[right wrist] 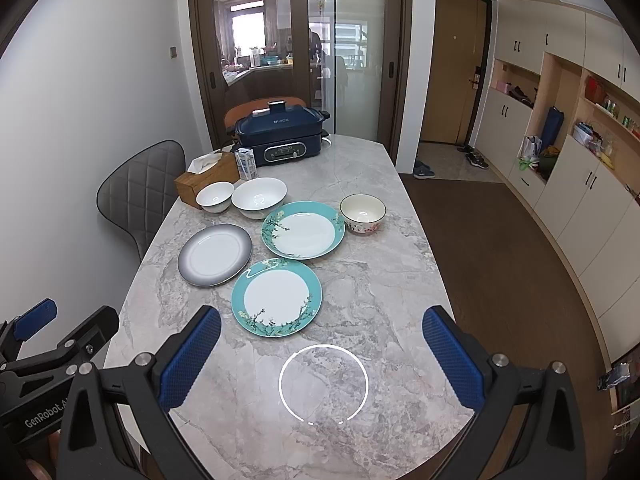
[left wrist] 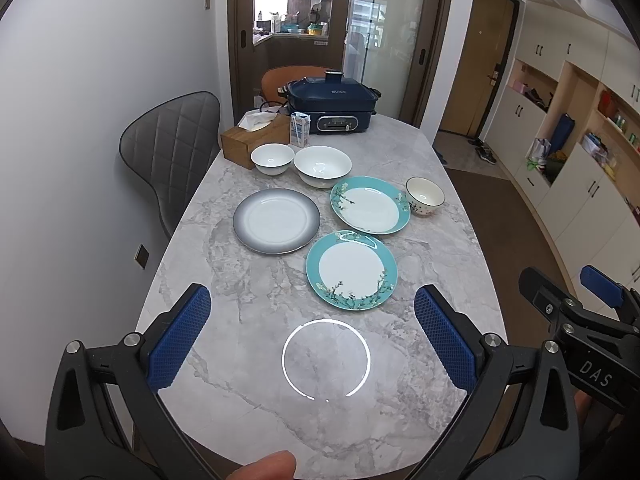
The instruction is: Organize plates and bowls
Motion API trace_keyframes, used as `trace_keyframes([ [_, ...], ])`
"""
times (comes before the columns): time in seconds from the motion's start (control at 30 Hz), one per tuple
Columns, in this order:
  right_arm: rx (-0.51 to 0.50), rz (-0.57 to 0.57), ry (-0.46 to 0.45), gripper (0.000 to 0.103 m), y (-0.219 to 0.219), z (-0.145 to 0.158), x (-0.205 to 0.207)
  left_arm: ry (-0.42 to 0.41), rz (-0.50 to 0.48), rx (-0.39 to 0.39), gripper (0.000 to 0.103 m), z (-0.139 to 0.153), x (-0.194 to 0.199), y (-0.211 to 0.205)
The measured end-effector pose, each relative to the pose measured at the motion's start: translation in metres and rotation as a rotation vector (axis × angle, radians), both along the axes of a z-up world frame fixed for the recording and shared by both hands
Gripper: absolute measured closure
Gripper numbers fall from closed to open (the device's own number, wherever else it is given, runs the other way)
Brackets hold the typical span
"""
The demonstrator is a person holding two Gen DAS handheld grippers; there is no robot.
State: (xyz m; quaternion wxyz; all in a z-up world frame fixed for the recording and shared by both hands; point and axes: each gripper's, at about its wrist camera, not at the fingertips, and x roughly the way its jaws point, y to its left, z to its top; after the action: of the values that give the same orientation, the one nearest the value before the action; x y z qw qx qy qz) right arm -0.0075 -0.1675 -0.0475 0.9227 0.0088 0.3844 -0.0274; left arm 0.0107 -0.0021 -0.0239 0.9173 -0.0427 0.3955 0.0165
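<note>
Nothing is stacked yet, by my reading. My left tongs [left wrist: 312,344] and right tongs [right wrist: 322,358] both hang spread and empty over the near table [left wrist: 440,184]. Three plates lie apart mid-table: near teal plate [left wrist: 351,270], far teal plate [left wrist: 370,205], grey plate [left wrist: 276,221]. Three bowls [left wrist: 322,166] sit beyond, all unsorted.

Soft, even daylight; a ring-shaped lamp reflection glares on the glossy tabletop [left wrist: 248,320]. Sharp focus, strong fisheye bending, dark vignetted corners.
</note>
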Motion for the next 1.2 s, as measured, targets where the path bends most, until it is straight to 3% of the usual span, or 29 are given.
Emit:
trace_keyframes([
  [0.57, 0.001, 0.004, 0.005, 0.000, -0.001, 0.002, 0.003, 0.010, 0.007, -0.006, 0.000, -0.002, 0.002, 0.002],
  [0.9, 0.042, 0.065, 0.023, 0.000, -0.003, -0.012, 0.025, 0.083, 0.090, -0.043, 0.000, -0.031, 0.016, 0.015],
  [0.97, 0.078, 0.098, 0.033, 0.000, -0.006, -0.015, 0.034, 0.120, 0.115, -0.041, 0.000, -0.042, 0.023, 0.026],
  [1.1, 0.199, 0.177, 0.057, 0.000, -0.005, -0.033, 0.062, 0.181, 0.132, -0.107, 0.001, -0.072, 0.038, 0.065],
  [1.2, 0.347, 0.244, 0.101, 0.000, -0.002, -0.058, 0.089, 0.203, 0.127, -0.220, 0.001, -0.096, 0.058, 0.104],
])
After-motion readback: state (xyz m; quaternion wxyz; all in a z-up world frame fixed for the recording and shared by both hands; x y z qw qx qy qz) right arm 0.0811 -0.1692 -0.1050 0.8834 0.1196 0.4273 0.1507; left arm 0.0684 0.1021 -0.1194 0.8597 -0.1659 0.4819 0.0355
